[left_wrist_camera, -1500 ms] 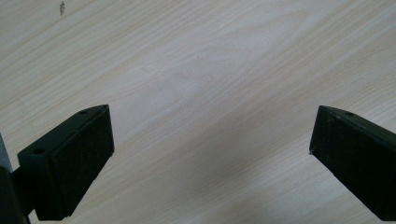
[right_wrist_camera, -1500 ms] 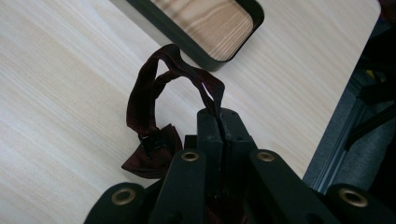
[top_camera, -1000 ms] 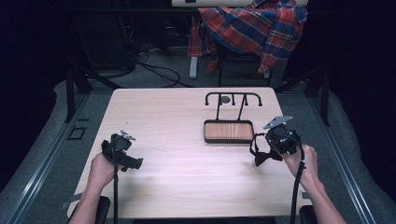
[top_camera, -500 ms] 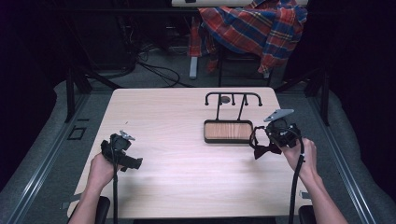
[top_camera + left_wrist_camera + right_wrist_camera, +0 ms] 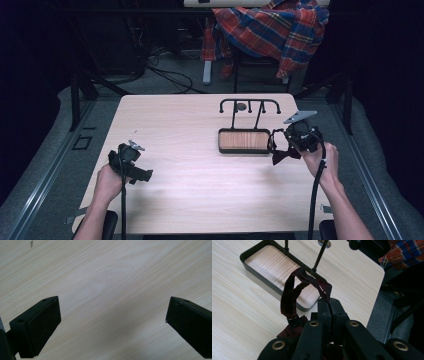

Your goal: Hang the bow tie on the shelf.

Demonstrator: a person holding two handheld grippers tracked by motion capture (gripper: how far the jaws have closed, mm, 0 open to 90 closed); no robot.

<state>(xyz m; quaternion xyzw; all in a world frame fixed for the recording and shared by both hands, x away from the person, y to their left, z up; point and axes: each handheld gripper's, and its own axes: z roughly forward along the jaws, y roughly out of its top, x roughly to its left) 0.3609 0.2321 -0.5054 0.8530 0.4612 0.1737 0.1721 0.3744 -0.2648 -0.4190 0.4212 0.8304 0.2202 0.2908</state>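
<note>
I can read no writing, label, brand or number anywhere here. The small grey mark on my table (image 5: 165, 145) near its top left corner in the left gripper view may be a scuff, too small to tell.

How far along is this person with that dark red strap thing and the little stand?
Done so far: the right gripper is shut on the dark red strap and holds it up beside the stand, at the right end of its tray. In hand: carrying it in. Left, I'd guess: hanging the strap on the stand's bare top bar. The left gripper waits open over bare table.
</note>
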